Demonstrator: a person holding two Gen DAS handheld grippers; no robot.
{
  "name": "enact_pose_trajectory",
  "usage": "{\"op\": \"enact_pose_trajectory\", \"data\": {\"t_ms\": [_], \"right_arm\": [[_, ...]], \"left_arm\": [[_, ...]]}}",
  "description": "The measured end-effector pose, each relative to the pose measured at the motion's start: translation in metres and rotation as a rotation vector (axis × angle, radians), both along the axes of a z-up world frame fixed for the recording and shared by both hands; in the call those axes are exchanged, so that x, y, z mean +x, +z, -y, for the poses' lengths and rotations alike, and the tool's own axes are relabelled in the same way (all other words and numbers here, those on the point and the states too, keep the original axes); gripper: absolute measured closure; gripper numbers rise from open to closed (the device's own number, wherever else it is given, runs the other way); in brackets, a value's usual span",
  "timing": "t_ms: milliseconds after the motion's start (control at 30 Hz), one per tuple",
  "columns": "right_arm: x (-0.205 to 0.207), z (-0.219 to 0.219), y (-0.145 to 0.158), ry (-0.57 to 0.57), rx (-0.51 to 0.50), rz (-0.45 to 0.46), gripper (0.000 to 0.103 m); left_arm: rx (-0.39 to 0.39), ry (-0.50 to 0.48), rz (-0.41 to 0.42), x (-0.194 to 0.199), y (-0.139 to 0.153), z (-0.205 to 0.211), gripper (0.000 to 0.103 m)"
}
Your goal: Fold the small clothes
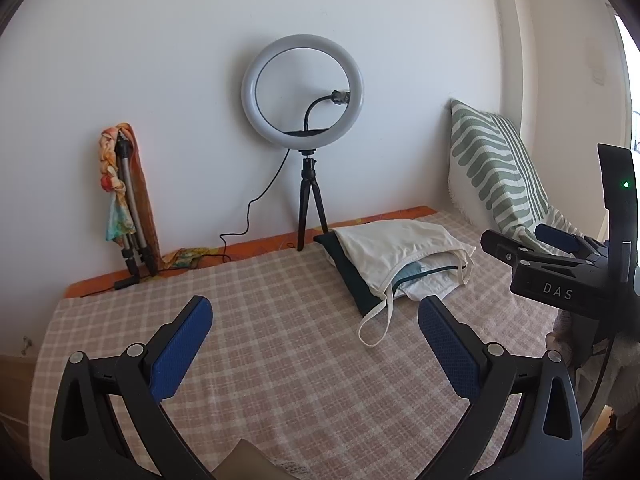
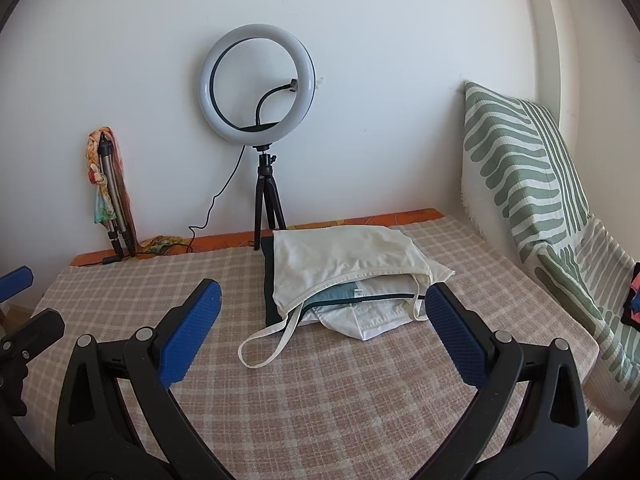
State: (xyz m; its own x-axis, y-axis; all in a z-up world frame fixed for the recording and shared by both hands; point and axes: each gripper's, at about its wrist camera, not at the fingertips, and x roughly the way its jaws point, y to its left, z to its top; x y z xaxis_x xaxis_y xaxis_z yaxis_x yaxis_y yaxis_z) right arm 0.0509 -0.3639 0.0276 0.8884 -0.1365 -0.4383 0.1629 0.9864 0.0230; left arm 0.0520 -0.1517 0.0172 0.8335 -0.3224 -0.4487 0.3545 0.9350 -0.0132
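Pink-and-white checked bedspread [image 2: 340, 400] fills the lower frame, with the small pile of cream and white folded clothes [image 2: 348, 272] sitting right of centre, so I'm guessing my left gripper [image 1: 316, 344] and right gripper [image 2: 324, 328], both spread wide and empty, hover short of it ready to reach in.
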Motion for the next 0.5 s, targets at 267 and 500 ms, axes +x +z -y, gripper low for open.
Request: {"op": "enact_pose_trajectory", "data": {"t_ms": [267, 500], "right_arm": [[-0.0021, -0.0010, 0.0003, -0.002, 0.001, 0.000, 0.000], [0.0006, -0.0001, -0.0006, 0.014, -0.004, -0.007, 0.000]], "left_arm": [[0.005, -0.001, -0.006, 0.0010, 0.0006, -0.0003, 0.001], [0.010, 0.003, -0.011, 0.0020, -0.0017, -0.0012, 0.001]]}}
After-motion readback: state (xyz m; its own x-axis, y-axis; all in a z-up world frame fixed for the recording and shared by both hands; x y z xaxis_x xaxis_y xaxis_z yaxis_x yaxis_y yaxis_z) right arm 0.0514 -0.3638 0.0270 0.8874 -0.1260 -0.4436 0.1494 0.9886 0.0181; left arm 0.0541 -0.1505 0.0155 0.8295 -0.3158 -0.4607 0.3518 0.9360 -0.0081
